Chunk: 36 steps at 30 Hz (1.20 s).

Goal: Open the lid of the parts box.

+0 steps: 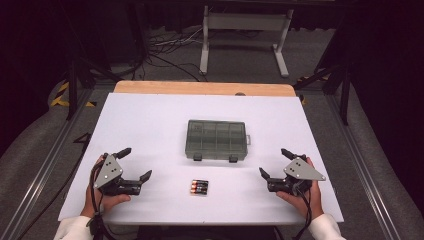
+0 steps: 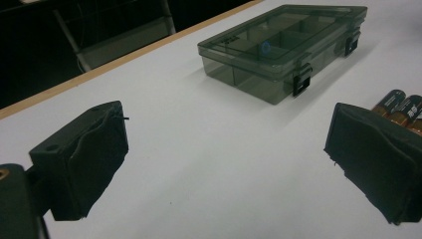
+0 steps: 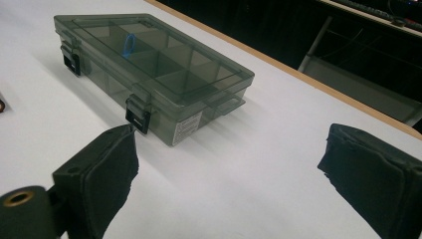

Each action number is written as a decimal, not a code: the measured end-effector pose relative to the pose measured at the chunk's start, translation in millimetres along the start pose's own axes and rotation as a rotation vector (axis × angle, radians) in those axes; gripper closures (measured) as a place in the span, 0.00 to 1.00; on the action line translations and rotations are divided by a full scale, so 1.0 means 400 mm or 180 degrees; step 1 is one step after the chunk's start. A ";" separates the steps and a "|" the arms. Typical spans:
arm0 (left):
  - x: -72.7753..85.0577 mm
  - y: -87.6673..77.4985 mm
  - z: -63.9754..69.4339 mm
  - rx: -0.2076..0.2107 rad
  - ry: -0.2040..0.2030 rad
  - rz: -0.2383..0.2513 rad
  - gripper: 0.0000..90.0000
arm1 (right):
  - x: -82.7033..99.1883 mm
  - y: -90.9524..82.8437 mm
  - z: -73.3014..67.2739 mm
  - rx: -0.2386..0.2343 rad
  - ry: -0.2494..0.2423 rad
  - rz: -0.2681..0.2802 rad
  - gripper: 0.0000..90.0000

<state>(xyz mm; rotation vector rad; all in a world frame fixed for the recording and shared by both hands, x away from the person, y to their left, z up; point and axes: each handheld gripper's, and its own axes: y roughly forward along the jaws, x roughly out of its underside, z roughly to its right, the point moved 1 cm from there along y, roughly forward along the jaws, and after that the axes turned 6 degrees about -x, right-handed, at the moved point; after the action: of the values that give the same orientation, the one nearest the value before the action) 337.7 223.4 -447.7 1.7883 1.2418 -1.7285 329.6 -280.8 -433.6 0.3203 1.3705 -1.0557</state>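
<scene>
1. Nearest the camera: two hands at the near table edge, white sleeves at the bottom of the high view, one hand-held gripper in each.
2. Left gripper (image 1: 136, 163): low over the white tabletop (image 1: 150, 125) at the near left, grey three-cornered plate on top, jaws spread wide, nothing between them, bare tabletop in the gap in the left gripper view.
3. Right gripper (image 1: 272, 163): mirrored at the near right, same grey plate, jaws likewise wide apart and gripping nothing, aimed inward toward the table's middle.
4. Batteries (image 1: 198, 187): small cluster, black with copper-coloured ends, side by side on the near middle of the table, between the two grippers and apart from both; in the left gripper view partly hidden behind the right-hand jaw (image 2: 401, 110).
5. Compartment box (image 1: 216, 140): translucent smoky-grey plastic, flat on the table's centre, just beyond the batteries; lid down, two dark latches on the near long side, carry tab on its right end.
6. Inside the box: dividers visible through the lid, plus one small blue item (image 3: 128, 45) in a compartment, kind not clear.
7. Box well apart from both grippers, untouched.
8. Beyond the white top: wooden strip (image 1: 200, 88) along the far edge, then a white metal stand (image 1: 245, 30) and loose cables on the grey floor.
</scene>
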 end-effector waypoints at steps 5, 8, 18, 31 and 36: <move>-0.001 0.005 0.002 0.0027 0.0030 -0.0007 0.05 | 0.000 0.003 0.000 -0.0010 0.0000 -0.0022 0.09; -0.001 0.013 0.001 0.0058 -0.0004 -0.0008 0.05 | 0.001 0.004 0.001 0.0003 0.0006 -0.0047 0.09; 0.002 0.029 0.007 0.0129 0.0028 -0.0158 0.06 | 0.001 0.024 0.007 -0.0031 0.0039 -0.0135 0.09; -0.026 0.130 0.025 0.0281 0.0169 -0.0320 0.07 | -0.003 0.076 0.011 -0.0172 0.0138 -0.0289 0.11; -0.041 0.177 0.040 0.0354 0.0257 -0.0423 0.07 | -0.008 0.094 0.010 -0.0306 0.0141 -0.0404 0.14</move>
<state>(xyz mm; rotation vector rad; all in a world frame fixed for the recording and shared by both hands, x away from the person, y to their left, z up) 384.8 166.7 -457.5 1.8943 1.3493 -1.8473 361.2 -262.5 -444.0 0.1887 1.4919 -1.0881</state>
